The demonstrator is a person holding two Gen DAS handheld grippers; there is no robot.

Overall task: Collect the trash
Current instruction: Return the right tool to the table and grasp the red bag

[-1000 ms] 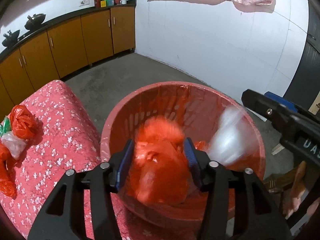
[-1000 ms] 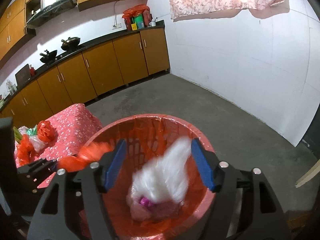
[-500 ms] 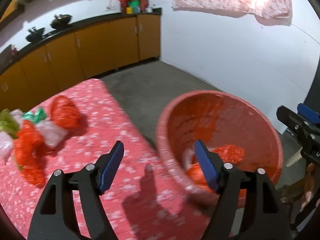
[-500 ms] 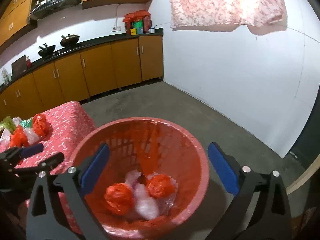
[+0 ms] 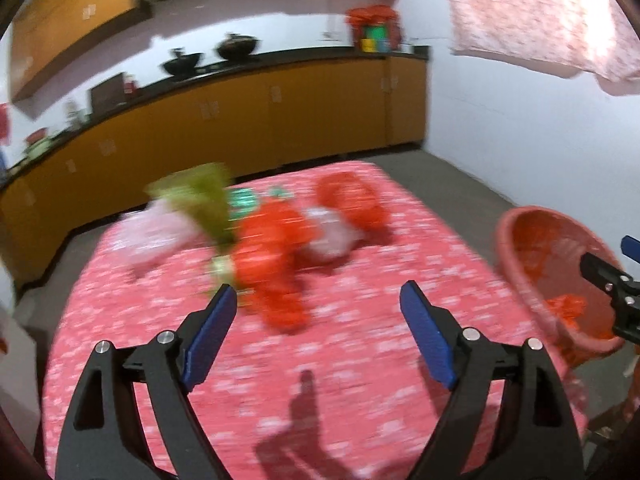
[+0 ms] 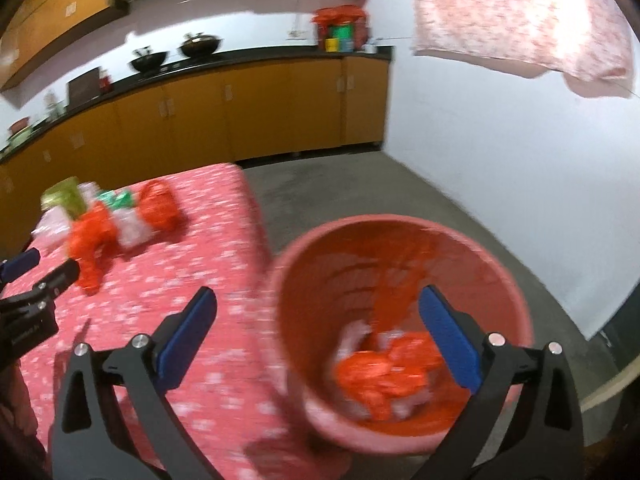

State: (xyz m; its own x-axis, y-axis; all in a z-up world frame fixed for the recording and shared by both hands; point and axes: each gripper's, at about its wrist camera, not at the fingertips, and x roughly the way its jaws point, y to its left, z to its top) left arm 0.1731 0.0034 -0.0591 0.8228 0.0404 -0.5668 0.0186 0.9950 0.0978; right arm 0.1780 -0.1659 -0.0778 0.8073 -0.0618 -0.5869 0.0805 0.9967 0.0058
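A heap of crumpled bags lies on the red flowered tablecloth [image 5: 360,360]: orange bags [image 5: 276,256], a clear one [image 5: 332,236], a pink one [image 5: 156,232] and a green one [image 5: 204,196]. My left gripper [image 5: 318,304] hangs above the cloth just short of the heap, its jaws opening with nothing between them. The red trash basket [image 6: 500,264] stands off the table's right edge with orange and clear bags [image 6: 384,372] in its bottom. My right gripper [image 6: 316,308] is open and empty above the basket's near rim. The same heap [image 6: 104,220] shows at left in the right wrist view.
Yellow kitchen cabinets [image 5: 240,120] with a black counter line the far wall, with woks [image 5: 236,46] on top. A flowered cloth [image 6: 520,12] hangs on the white wall at right. Grey floor [image 6: 360,184] lies between table and cabinets. The basket [image 5: 560,264] sits right of the table.
Both grippers opened and dropped their bags into the basket. The left gripper then swung left from the basket to over the table, toward the heap. The right gripper shifted left over the basket's rim.
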